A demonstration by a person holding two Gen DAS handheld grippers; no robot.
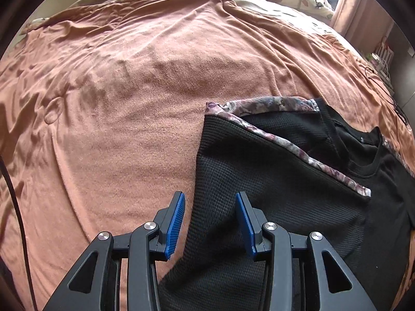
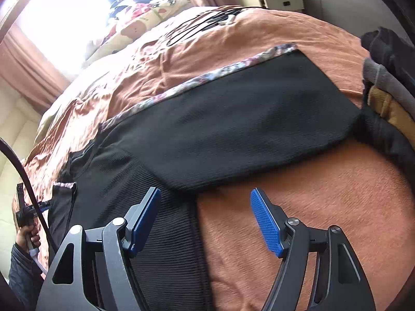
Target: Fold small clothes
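A black knit garment (image 1: 272,181) with floral trim (image 1: 262,105) lies on the bed, on a terracotta blanket (image 1: 129,103), toward its right side in the left wrist view. One side panel is already turned over the body, its trimmed edge running diagonally. Beyond it, at the far right in the right wrist view, sits a stack of folded clothes (image 2: 384,88).

The left hand-held gripper (image 1: 210,217) hovers over the near left edge of the garment, its blue pads spread with cloth seen between them but not pinched. The right hand-held gripper (image 2: 205,220) is spread wide, straddling the garment's near right edge where black cloth meets blanket; it holds nothing.

The step in hand looks like taking the near hem to fold it up toward the neckline. To do it well, each gripper should close on the hem at matching spots near the two corners, catching every layer of the knit, then lift just clear of the blanket and carry both corners forward together. The folded panel could slip open if one side leads.
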